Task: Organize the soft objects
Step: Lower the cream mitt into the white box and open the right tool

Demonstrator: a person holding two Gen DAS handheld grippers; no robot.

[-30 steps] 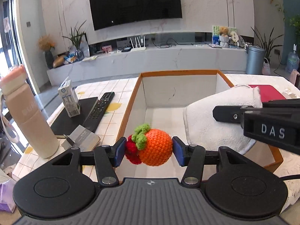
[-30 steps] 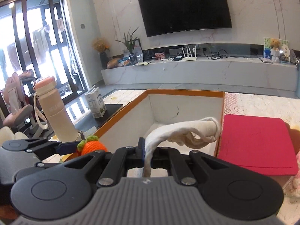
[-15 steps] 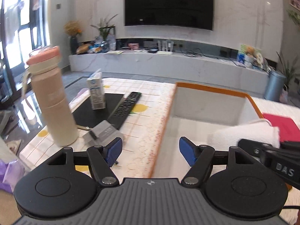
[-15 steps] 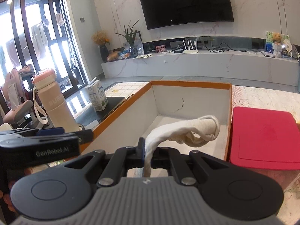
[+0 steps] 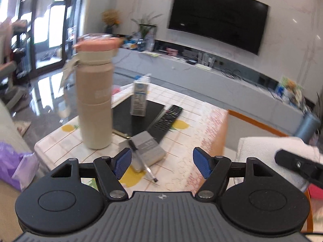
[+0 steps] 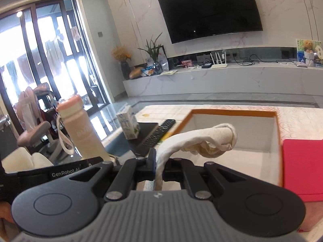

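Towel (image 6: 203, 139) pinched by right fingers (image 6: 151, 158), arching forward over box (image 6: 232, 112); left fingers (image 5: 201, 164) spread.

You saw a tan bottle (image 5: 94, 109) with a pink lid, a white cloth (image 6: 203, 141), an orange-edged white box (image 6: 234, 129), a red pad (image 6: 302, 167), and yellow lemons on the tablecloth (image 5: 189, 125).
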